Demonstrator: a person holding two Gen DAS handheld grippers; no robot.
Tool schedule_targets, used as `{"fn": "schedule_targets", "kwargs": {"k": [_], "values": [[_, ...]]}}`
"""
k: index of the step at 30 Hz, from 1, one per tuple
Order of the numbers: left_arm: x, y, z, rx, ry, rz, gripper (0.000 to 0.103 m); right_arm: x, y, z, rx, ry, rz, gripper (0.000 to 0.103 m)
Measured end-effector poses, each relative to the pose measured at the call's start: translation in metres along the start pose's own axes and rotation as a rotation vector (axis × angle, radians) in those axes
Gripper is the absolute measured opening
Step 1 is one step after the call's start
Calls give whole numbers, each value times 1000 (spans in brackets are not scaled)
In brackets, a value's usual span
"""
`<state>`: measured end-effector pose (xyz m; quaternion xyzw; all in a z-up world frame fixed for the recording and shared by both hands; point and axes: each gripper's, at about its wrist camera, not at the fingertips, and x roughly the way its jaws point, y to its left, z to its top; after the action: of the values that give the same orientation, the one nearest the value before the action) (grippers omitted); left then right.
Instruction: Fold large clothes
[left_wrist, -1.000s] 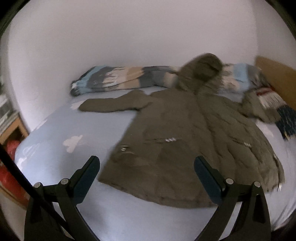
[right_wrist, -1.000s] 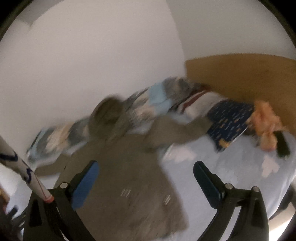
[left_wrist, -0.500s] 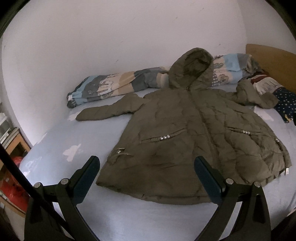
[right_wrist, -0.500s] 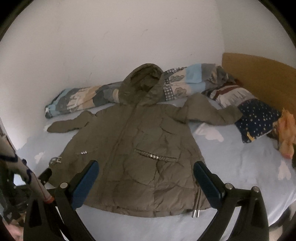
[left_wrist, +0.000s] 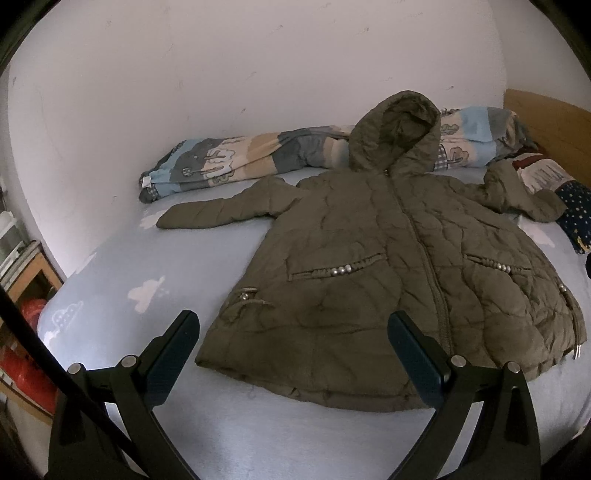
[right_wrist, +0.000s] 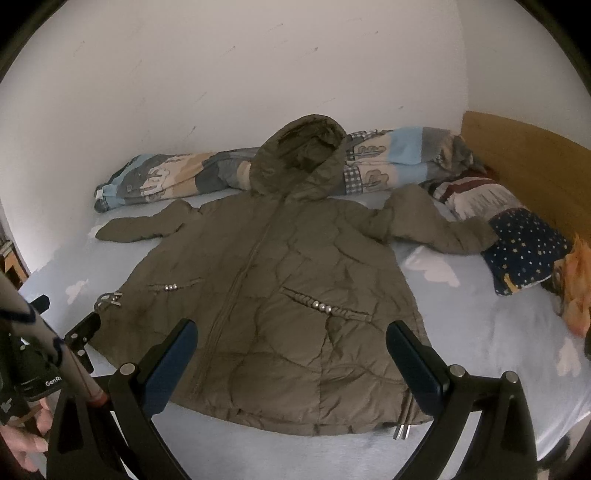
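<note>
Though zipped, quilted olive coat (left_wrist: 388, 273) sleeves-splayed

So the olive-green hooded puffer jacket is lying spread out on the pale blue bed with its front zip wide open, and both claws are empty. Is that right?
Not quite: the olive-green hooded puffer jacket has its front zip closed, as the right wrist view shows. It does lie spread out on the pale blue bed, sleeves out to the sides. The left claw and the right claw are both open and empty.

I saw coat (left_wrist: 369, 266) olive-brown, silver pocket studs | sheet (left_wrist: 184, 266) pale blue, white clouds | duvet (left_wrist: 229, 162) blue, beige, grey patches | pillow (right_wrist: 524, 251) navy, yellow stars | headboard (right_wrist: 524, 155) ochre | wall (left_wrist: 258, 74) white
</note>
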<state>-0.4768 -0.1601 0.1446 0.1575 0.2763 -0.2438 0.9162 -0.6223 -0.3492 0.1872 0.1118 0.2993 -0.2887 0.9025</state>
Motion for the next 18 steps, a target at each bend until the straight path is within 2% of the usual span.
{"fn": "schedule_targets", "kwargs": {"k": [18], "values": [[2, -4, -3, 9, 3, 18, 102, 1, -3, -2, 19, 7, -2, 103]]}}
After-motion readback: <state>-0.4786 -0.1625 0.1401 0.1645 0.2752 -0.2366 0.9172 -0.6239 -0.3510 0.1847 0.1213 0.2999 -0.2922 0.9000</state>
